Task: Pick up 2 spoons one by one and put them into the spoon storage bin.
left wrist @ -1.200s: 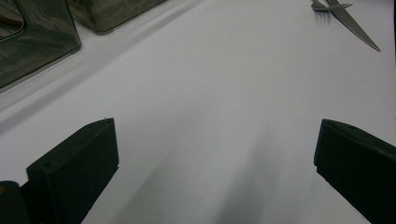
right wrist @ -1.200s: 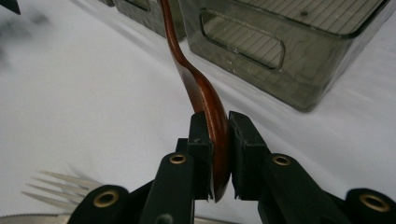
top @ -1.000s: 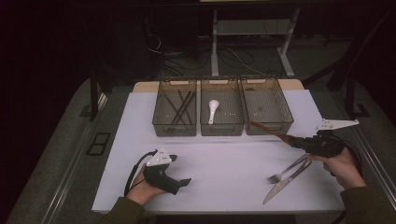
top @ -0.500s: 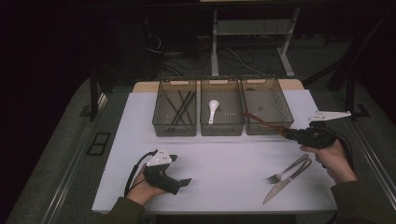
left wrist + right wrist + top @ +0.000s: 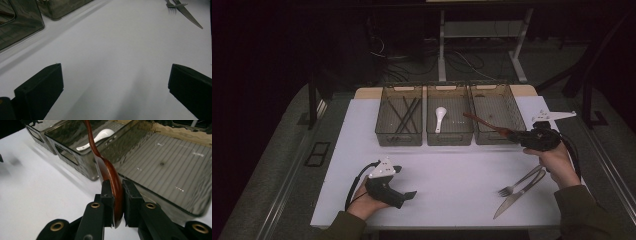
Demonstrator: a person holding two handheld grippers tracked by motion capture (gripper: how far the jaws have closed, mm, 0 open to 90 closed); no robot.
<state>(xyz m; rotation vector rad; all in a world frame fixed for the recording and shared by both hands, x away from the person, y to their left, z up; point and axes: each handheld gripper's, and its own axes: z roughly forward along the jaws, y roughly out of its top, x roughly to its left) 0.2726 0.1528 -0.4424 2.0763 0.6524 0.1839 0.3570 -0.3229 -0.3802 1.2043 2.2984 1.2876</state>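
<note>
My right gripper point(image 5: 513, 136) is shut on the bowl of a brown wooden spoon point(image 5: 484, 124), held just above the front right corner of the right bin point(image 5: 512, 102). The spoon's handle slants out over that bin toward the middle one. In the right gripper view the pads point(image 5: 108, 195) pinch the spoon point(image 5: 107, 166) edge-on, and the bin's ribbed floor point(image 5: 165, 170) lies bare behind. My left gripper point(image 5: 408, 195) rests in a hand near the table's front left, with its jaws wide apart over bare white table point(image 5: 115, 82) and nothing between them.
Three dark see-through bins stand in a row at the back. The left bin point(image 5: 398, 139) holds dark chopsticks point(image 5: 404, 115) and the middle bin point(image 5: 449, 137) a white spoon point(image 5: 440, 117). A fork point(image 5: 519, 181) and a knife point(image 5: 512, 197) lie at the front right.
My right gripper has carried the wooden spoon away from the fork and knife, up and leftward toward the bins, so the handle now reaches over the right bin. The left gripper has stayed still.
</note>
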